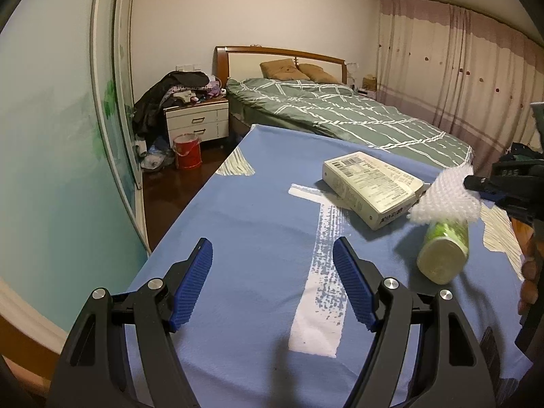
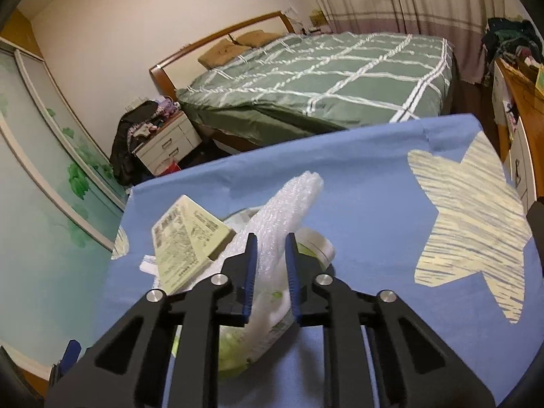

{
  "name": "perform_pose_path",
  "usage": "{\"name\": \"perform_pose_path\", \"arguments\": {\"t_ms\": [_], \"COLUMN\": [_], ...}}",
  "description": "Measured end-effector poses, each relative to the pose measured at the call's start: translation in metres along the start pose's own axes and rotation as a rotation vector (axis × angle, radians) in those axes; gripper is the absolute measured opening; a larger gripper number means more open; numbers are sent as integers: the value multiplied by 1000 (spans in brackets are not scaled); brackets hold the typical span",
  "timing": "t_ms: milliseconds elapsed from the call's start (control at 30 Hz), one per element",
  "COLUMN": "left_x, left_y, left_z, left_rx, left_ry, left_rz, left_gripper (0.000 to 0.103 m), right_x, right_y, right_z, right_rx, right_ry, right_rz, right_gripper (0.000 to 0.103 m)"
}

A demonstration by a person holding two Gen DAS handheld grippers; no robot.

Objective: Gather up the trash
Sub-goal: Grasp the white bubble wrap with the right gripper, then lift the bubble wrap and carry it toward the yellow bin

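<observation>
Bedroom scene, and the action sits on a tabletop draped in a blue cloth with pale brushed patches, one of them a big star shape over on the right side. Beyond the far edge lies the bed under a green checked duvet, brown pillows against a wooden headboard. A white nightstand heaped with dark clothes stands beside it, a red bucket on the dark floor in front, and pink-striped curtains run along the right wall. A sliding wardrobe door with green leaf prints fills the left.

The left hand-held gripper hangs over the near part of the cloth, blue pads spread wide, nothing between them. The right hand-held gripper is clamped on a strip of white bubble wrap, which rises past the fingertips. In the left wrist view that wrap hangs in the air just above a green and white bottle lying on its side. Just beside the bottle, toward the bed, rests a cream printed box.

The trash clusters toward the right of the cloth. The left half of the tabletop is bare blue fabric, and its left edge drops to the floor near the wardrobe.
</observation>
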State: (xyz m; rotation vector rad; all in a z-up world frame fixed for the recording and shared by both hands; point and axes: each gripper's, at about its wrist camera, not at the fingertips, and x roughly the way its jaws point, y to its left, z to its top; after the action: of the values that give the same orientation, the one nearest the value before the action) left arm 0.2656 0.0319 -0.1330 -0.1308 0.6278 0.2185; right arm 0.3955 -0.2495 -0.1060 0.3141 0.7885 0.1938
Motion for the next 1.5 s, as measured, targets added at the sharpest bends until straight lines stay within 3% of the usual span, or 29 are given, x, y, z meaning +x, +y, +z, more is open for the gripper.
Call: {"name": "perform_pose_path", "arguments": {"t_ms": [333,533,667,900,1100,1300,1333,1433,1500], "left_x": [1,2,2,1,-1,-2,-3,-2,-2], "left_y": [-1,-1,-1,-2,-4,-6,-6,-7,-6], "left_z": [0,0,0,1,1,0,0,0,0], "left_rx": [-1,-2,-2,1,8,20,21,22,21], "left_ry": [4,3,3,-1,-9,-14,-15,-14,-15], "left_rz": [4,4,5,12,28,42,43,43,43], "left_gripper": [73,73,73,73,73,73,73,74,75], "right_x": [-55,-104,-140,-176,-194,-197,-195,-189,-187], "right_y": [3,-21,-65,-148,-213,-244,-246,-253,-256], "right_z": [-3,-17,-36,-60,-80,-93,-96,-98,-100], "right_rx": [-46,-50,-16,101,214,247,250,250,245], "right_ry": [-127,-226,-286,-314,-290,-265,-259,-258,-258], "right_rz": [-20,-97,-233,-473,-611,-706,-717,-740,-747], "right_gripper": [12,12,12,12,12,14,17,42,46]}}
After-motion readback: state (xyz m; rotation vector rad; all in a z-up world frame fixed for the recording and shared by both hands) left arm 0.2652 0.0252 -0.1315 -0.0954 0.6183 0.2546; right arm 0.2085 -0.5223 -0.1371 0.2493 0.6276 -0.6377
